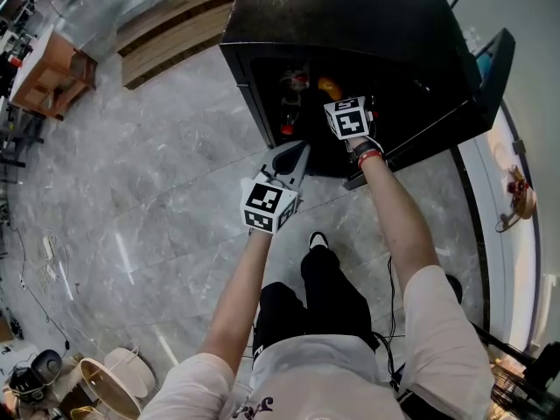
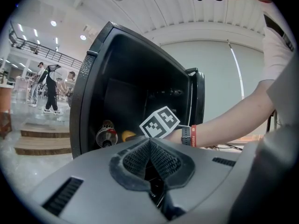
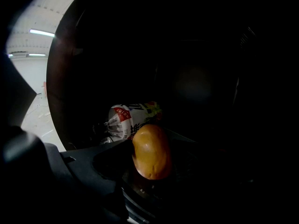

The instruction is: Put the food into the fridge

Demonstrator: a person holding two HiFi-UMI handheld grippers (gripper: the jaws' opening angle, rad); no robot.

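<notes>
Right hand-held gripper (image 3: pixel 152 171) clamped on a smooth, oval orange food (image 1: pixel 328 87) inside the dark hollow of a black, grainy-skinned fridge (image 1: pixel 350 16), clear plastic bottle (image 3: pixel 127 119) on its side just behind, left hand-held gripper (image 2: pixel 150 144) outside, ribbed pads (image 2: pixel 134 158) pressed together, empty, over grey marbled floor (image 1: pixel 131 191)

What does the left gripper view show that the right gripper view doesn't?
Only the left gripper view: the fridge from outside, the person's arm, distant people, and the shut, empty left gripper. Only the right gripper view: the right gripper shut on the orange food. Both: that food and the bottle lying inside the fridge.
</notes>
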